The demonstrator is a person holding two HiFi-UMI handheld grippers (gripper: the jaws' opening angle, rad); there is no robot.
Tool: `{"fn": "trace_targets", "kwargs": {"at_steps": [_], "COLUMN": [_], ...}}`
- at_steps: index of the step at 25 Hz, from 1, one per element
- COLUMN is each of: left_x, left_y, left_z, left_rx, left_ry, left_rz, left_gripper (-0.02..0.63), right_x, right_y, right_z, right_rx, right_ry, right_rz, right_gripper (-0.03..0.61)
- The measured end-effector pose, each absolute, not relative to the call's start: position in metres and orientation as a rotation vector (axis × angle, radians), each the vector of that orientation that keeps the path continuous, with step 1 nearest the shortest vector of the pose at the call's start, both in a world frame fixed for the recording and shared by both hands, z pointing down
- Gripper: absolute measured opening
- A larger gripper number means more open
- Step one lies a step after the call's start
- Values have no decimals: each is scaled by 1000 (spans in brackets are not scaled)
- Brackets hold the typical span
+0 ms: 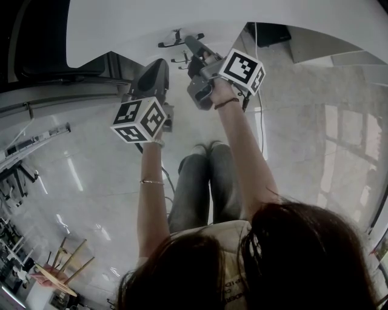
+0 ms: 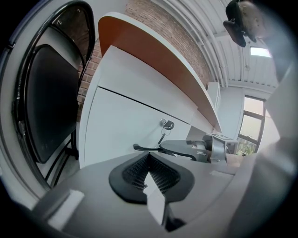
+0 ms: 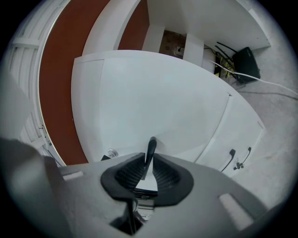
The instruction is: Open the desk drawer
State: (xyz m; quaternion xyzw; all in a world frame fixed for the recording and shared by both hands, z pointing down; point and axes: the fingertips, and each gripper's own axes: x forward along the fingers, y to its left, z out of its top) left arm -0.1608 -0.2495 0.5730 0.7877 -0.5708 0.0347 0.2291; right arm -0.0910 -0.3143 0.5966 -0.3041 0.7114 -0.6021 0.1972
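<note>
The white drawer front (image 3: pixel 153 102) fills the right gripper view. Its thin black handle (image 3: pixel 151 151) stands upright between the pads of my right gripper (image 3: pixel 148 173), which is shut on it. A round lock (image 3: pixel 111 152) sits just left of the handle. From the left gripper view the same handle (image 2: pixel 148 148) runs sideways into the right gripper's grey fingers (image 2: pixel 188 149), under a lock with a hanging key (image 2: pixel 166 124). My left gripper (image 2: pixel 150 173) is shut on nothing, a little way back from the drawer. In the head view the right gripper (image 1: pixel 195 51) reaches the desk and the left gripper (image 1: pixel 156 71) hangs beside it.
A black chair (image 2: pixel 46 102) stands left of the cabinet. The curved white desktop (image 1: pixel 200 18) overhangs the drawers. Two more black handles (image 3: pixel 232 159) show on a neighbouring front. A black box with cables (image 3: pixel 246 59) lies on the floor under the desk. The person's legs (image 1: pixel 203 187) are below the grippers.
</note>
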Motion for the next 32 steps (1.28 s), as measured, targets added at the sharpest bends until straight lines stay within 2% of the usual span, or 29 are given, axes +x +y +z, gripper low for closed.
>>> {"fn": "trace_targets", "kwargs": {"at_steps": [11, 32], "left_x": [-164, -162], "left_y": [-243, -226], "left_z": [573, 559], "left_rx": [2145, 2093], "left_ry": [-1602, -1600], "left_rz": [87, 137], "left_gripper": [-6, -6], "right_x": [-92, -88], "right_y": [-313, -310], "right_z": [599, 598], "right_rx": [-787, -831], "right_ry": [1810, 1716], "right_rz": [-1752, -1802], "right_gripper": [29, 25]}}
